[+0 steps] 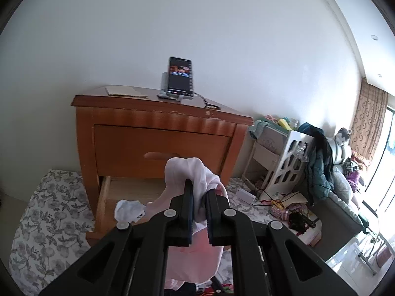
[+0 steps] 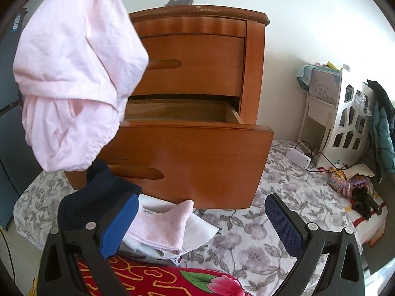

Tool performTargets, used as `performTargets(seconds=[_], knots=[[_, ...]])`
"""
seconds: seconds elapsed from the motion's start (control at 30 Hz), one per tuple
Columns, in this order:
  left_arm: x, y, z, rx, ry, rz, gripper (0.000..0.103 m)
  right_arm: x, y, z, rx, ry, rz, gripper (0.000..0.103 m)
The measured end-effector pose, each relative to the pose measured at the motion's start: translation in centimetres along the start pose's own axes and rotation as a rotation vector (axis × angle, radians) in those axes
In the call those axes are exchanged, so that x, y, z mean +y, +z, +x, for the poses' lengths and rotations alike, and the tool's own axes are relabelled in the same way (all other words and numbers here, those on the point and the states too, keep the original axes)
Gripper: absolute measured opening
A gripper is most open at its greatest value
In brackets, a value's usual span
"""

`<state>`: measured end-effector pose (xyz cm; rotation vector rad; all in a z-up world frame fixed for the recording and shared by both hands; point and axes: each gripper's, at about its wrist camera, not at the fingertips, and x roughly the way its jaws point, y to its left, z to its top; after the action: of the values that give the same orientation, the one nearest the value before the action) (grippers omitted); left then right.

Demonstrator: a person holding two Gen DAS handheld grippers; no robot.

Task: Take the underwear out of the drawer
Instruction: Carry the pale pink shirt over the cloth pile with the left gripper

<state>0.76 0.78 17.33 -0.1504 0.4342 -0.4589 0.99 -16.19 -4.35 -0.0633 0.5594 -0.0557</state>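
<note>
My left gripper (image 1: 197, 192) is shut on a pale pink pair of underwear (image 1: 195, 172), held up in front of the wooden nightstand (image 1: 160, 123). In the right wrist view the same pink underwear (image 2: 74, 74) hangs at the upper left, above and left of the pulled-out lower drawer (image 2: 197, 153). A white garment (image 1: 128, 211) lies at the near left of the open drawer (image 1: 103, 197). My right gripper (image 2: 202, 219) stands open low in front of the drawer, nothing between its blue pads (image 2: 284, 224).
A phone (image 1: 179, 79) on a stand sits atop the nightstand. Under my right gripper lie a pink cloth (image 2: 163, 227), a navy garment (image 2: 98, 197) and a red patterned blanket (image 2: 148, 278) on a floral sheet (image 2: 246, 241). A white shelf (image 2: 345, 123) with clutter stands right.
</note>
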Motion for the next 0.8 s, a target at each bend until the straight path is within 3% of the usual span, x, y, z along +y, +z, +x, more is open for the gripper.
performTargets(seconds=[0.33, 0.5, 0.8], knots=[[-2.6, 0.1, 0.0, 0.001, -0.056, 0.036, 0.008, 0.0, 0.0, -0.1, -0.005, 0.001, -0.003, 0.103], [-2.6, -1.4, 2.1, 0.047, -0.051, 0.027, 0.008, 0.1, 0.0, -0.1, -0.006, 0.004, -0.004, 0.103], [0.5, -5.1, 6.1, 0.191, -0.039, -0.099, 0.008, -0.1, 0.0, 0.0, 0.001, 0.007, 0.001, 0.103]])
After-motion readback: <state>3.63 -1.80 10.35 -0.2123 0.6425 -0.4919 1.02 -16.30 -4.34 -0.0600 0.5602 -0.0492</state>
